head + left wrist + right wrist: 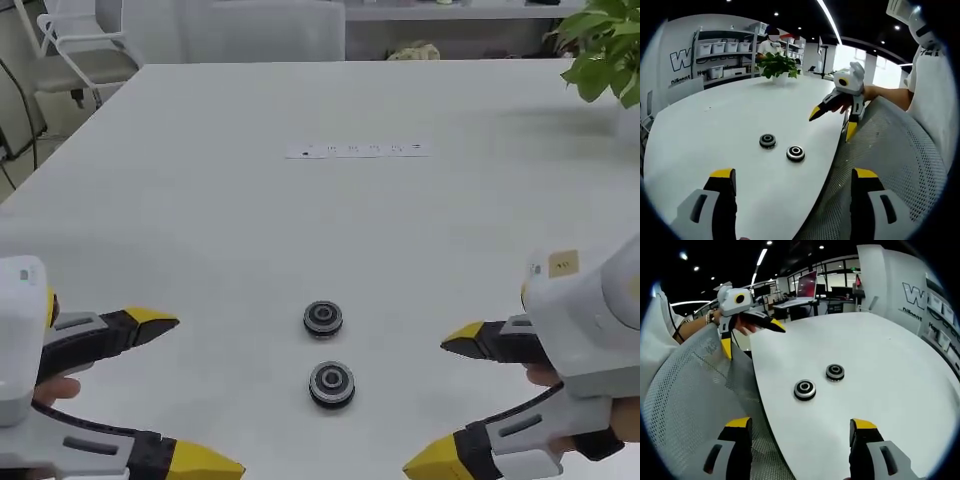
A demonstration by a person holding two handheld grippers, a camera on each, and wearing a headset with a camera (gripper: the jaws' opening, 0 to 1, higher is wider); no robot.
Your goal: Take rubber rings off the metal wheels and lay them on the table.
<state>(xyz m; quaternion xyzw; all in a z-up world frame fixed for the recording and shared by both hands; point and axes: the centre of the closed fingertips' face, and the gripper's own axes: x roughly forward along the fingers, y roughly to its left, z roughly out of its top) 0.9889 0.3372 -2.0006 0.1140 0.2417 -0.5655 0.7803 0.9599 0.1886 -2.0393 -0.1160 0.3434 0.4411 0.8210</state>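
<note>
Head view: near wheel [332,384] lies between left gripper [185,392] and right gripper [438,402]; both jaws spread, empty, about equally near.

Bright, even overhead light – soft shadows, all 3 views sharp, fisheye bending strong at both gripper views' edges.

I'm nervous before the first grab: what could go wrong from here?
1. The near wheel and far wheel lie close together; a jaw reaching one may knock the other.
2. Both sit loose near the table edge; a nudge might send one off.
3. With left gripper and right gripper both open, nothing holds a wheel; a one-sided pull may drag it.
</note>
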